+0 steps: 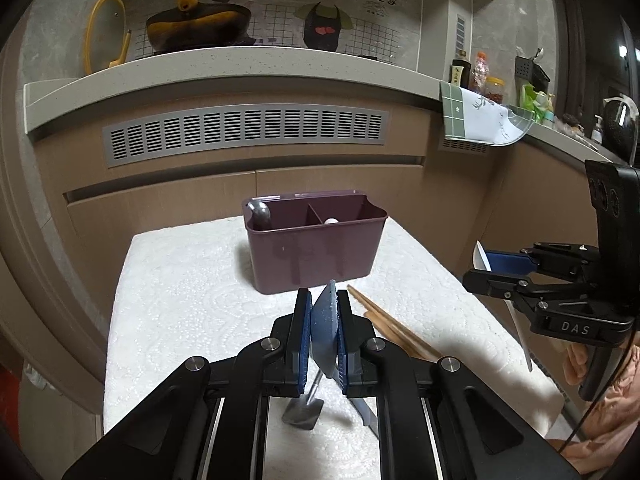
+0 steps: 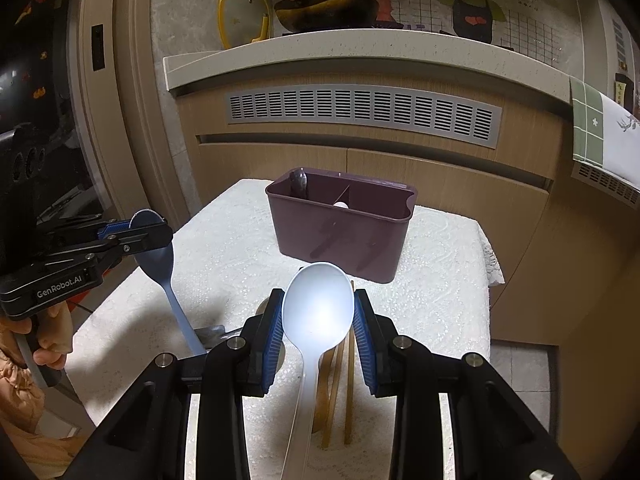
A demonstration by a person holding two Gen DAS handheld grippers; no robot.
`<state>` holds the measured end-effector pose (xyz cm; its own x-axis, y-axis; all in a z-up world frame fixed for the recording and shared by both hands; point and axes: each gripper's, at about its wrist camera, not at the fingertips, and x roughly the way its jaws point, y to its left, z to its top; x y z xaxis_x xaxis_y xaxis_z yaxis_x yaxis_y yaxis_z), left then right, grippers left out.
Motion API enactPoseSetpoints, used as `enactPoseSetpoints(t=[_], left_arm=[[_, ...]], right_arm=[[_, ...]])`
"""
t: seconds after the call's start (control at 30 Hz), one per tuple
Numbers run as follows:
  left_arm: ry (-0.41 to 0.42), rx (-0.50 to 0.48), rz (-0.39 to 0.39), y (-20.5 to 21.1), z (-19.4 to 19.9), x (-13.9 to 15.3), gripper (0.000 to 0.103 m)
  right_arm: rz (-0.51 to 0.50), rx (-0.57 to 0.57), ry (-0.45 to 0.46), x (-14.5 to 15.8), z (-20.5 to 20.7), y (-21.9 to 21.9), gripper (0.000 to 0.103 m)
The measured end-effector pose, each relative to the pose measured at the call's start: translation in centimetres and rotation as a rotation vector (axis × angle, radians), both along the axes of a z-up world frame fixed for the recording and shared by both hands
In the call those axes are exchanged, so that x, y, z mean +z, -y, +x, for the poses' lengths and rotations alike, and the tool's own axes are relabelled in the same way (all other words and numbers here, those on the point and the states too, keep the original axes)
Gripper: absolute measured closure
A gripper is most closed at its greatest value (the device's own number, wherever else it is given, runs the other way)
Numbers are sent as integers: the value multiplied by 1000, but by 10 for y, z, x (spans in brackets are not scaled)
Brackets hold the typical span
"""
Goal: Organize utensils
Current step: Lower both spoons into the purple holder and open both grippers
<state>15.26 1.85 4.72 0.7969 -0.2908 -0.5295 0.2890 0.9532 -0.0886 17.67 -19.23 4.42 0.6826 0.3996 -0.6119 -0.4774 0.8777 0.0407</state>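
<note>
I hold a blue spoon (image 1: 325, 328) in my left gripper (image 1: 323, 334) and a white spoon (image 2: 318, 312) in my right gripper (image 2: 319, 334), both by the bowl above the cloth-covered table (image 1: 180, 300), and these light, stiff, slippery plastics may swing.

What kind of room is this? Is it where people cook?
Most likely a home kitchen. A frying pan with a yellow handle sits on the stone counter, sauce bottles and jars stand further along it, and a purple utensil holder waits on the table.
</note>
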Motion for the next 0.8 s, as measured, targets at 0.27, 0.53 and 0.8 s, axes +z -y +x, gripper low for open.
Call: enactPoseSetpoints(t=[0.27, 0.53, 0.8], left_arm=[[162, -13, 56, 5, 27, 76, 91], [316, 14, 25, -6, 107, 129, 91], [187, -20, 10, -3, 199, 74, 91]], right_arm=[[-16, -51, 225, 69, 25, -4, 73], [106, -86, 346, 120, 115, -16, 72], [56, -143, 265, 52, 200, -39, 72]])
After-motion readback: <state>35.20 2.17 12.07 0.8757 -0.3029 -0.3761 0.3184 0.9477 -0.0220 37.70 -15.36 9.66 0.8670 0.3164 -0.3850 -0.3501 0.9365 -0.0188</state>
